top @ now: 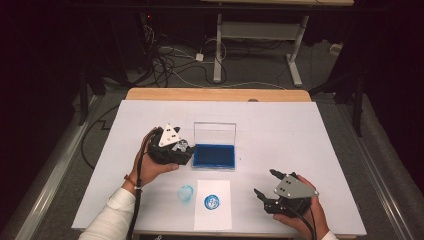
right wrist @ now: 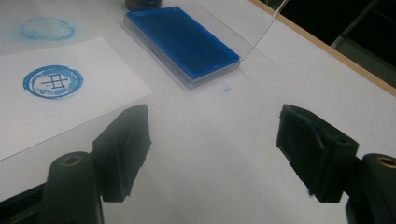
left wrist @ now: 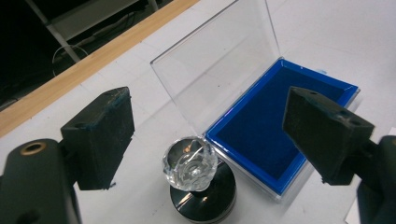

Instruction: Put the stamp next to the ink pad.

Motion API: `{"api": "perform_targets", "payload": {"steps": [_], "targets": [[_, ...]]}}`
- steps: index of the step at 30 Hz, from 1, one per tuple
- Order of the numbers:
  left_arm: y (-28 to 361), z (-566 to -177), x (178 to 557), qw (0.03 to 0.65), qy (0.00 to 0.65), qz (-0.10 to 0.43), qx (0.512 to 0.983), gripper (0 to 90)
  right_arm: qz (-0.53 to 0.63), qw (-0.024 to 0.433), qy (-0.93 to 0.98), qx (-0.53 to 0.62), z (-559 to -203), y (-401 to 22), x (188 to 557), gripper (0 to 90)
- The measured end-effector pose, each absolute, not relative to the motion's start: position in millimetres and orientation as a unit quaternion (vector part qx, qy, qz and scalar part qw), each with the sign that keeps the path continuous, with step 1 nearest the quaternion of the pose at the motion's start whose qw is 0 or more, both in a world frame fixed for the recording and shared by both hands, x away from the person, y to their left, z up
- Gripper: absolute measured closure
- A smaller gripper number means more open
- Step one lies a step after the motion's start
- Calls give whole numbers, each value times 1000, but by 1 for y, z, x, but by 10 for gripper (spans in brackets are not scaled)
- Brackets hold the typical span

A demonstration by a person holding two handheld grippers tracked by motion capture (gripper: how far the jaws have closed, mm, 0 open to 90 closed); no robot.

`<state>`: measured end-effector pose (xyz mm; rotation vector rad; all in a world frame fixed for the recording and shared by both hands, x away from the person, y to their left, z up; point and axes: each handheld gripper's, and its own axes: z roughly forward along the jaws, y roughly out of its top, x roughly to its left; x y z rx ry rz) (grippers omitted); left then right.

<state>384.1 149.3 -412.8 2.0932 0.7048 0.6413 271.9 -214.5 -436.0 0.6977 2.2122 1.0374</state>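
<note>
Parking stamp (left wrist: 192, 179) upright just beside ink pad (left wrist: 275, 128), print (top: 213, 202) done.
Left hand-held gripper (left wrist: 205, 135) open astride it, clear of knob; right hand-held gripper (right wrist: 215, 149) open, empty, idle.

The stamp (left wrist: 198, 179) beside the ink pad (left wrist: 275, 135) is cut off below. Its printing face is hidden

Dim room, black at both sides and along the far wall. Wooden table (top: 215, 94) at the centre, topped by a large white sheet (top: 280, 130) that leaves a strip of wood bare along the far edge. Grey carpeted floor (top: 260, 75) beyond, strewn with tangled black and white cables (top: 165, 62). Farther back, a second desk on a pale metal frame (top: 257, 37) with splayed feet. Light falling mainly on the white surface, the surroundings left in shadow.
</note>
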Motion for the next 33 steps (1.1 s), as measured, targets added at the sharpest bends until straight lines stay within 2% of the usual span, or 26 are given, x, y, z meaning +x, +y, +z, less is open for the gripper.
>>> {"api": "perform_targets", "payload": {"steps": [5,17,33], "targets": [[150,-408,377,431,261,242,829,165,391,296,832,261,-436,-214,271,262],[147,-401,365,419,240,267,834,164,393,298,830,260,-435,-214,271,262],[143,-394,347,423,213,268,839,165,394,300,829,259,-434,-214,270,262]]}}
